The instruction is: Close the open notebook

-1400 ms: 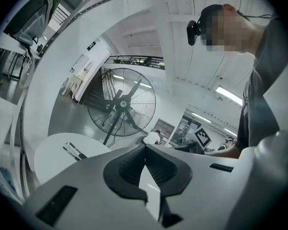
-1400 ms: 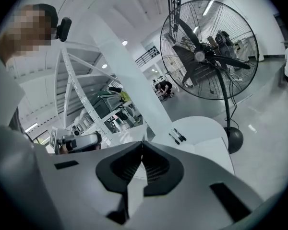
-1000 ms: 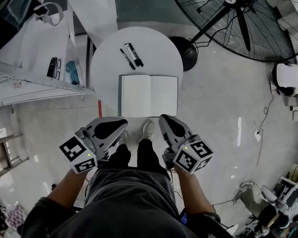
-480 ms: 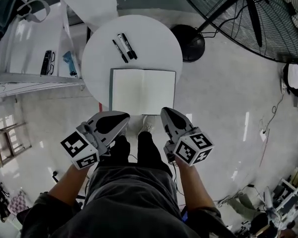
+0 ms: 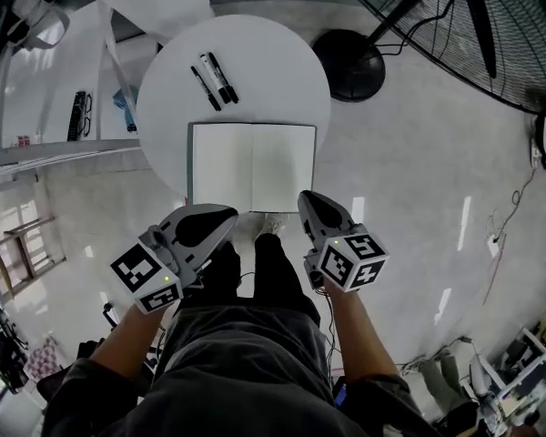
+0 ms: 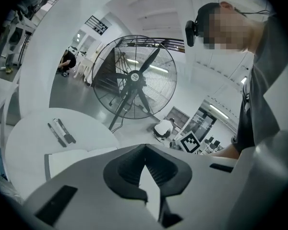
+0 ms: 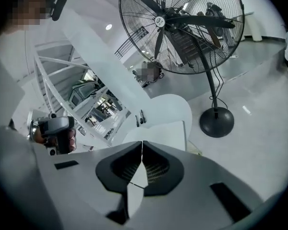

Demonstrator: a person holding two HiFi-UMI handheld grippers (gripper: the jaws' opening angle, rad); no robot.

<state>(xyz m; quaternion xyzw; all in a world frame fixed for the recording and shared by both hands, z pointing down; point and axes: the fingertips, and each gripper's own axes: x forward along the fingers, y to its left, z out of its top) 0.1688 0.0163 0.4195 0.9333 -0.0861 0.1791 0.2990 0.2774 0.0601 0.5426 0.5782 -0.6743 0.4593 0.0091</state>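
White notebook (image 5: 253, 167) open on round table (image 5: 282, 71); left hand-held gripper (image 5: 226, 217), right hand-held gripper (image 5: 308, 198) closed, empty.

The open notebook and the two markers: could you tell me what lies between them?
Nothing: the head view shows only bare white table between the notebook and markers.

The left forearm (image 5: 127, 337) and right forearm (image 5: 348, 324) reach forward side by side, each gripper tilted forward and down. The left gripper (image 5: 226, 217) has its jaws together at the tips, empty. The right gripper (image 5: 308, 198) likewise looks closed, with its tips touching and nothing held.
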